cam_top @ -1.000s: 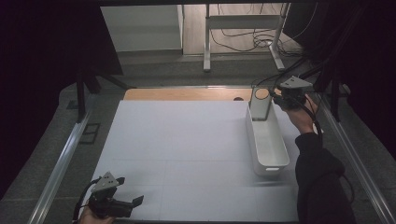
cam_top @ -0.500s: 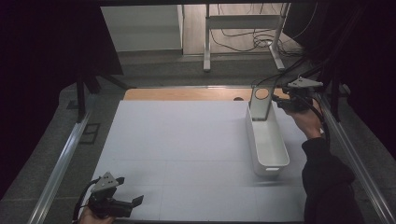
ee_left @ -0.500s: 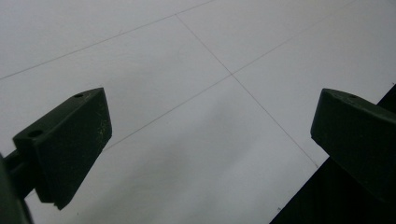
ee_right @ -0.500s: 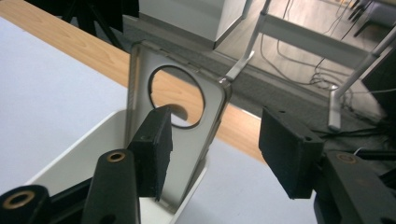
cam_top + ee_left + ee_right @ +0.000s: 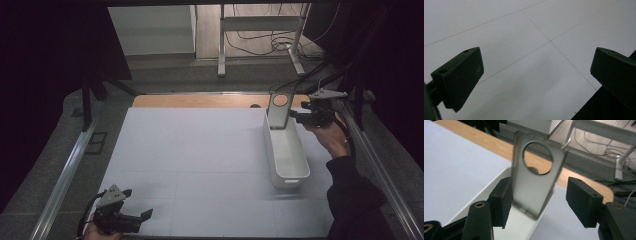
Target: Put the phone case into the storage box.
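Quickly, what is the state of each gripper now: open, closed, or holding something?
Left gripper: open, holding nothing, above the white table.
Right gripper: open, jaws on either side of the grey metal plate with a round hole, not clamping it.

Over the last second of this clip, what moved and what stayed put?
The right gripper has drawn back slightly to the right from the grey metal plate with the round hole, which stands upright at the far end of the white bin. Its jaws are open, one on each side of the plate. The bin, the plate and the left gripper, open at the near edge, stayed put.
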`<action>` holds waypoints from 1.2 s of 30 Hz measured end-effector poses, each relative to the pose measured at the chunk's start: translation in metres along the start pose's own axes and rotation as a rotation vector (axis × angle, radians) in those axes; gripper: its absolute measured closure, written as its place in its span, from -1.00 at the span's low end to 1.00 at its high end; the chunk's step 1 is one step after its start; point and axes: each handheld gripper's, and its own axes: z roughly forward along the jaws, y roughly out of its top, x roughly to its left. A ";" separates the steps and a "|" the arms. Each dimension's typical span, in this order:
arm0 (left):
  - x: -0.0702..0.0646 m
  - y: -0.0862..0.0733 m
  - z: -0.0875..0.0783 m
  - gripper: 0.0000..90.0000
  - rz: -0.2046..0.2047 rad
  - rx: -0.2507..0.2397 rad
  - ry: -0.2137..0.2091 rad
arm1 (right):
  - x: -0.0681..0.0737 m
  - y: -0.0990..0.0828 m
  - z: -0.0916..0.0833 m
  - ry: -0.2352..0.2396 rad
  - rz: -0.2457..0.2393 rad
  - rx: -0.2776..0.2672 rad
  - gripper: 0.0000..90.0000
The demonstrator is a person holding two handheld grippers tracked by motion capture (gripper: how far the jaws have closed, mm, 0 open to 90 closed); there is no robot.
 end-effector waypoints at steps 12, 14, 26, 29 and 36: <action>0.000 0.000 0.000 -1.00 0.002 0.002 0.000 | 0.028 0.000 -0.015 0.067 0.017 0.038 -0.26; 0.000 0.000 0.000 -1.00 0.000 0.000 -0.003 | 0.030 0.000 -0.017 0.080 0.022 0.042 -0.26; 0.000 0.000 0.000 -1.00 0.005 0.001 -0.014 | 0.053 -0.007 -0.033 0.105 0.056 0.112 -0.60; 0.001 0.000 0.000 -1.00 0.005 0.003 -0.016 | 0.059 -0.010 -0.035 0.117 0.078 0.128 -0.74; 0.001 0.000 0.000 -1.00 0.005 0.003 -0.016 | 0.069 -0.012 -0.043 0.123 0.089 0.130 -0.93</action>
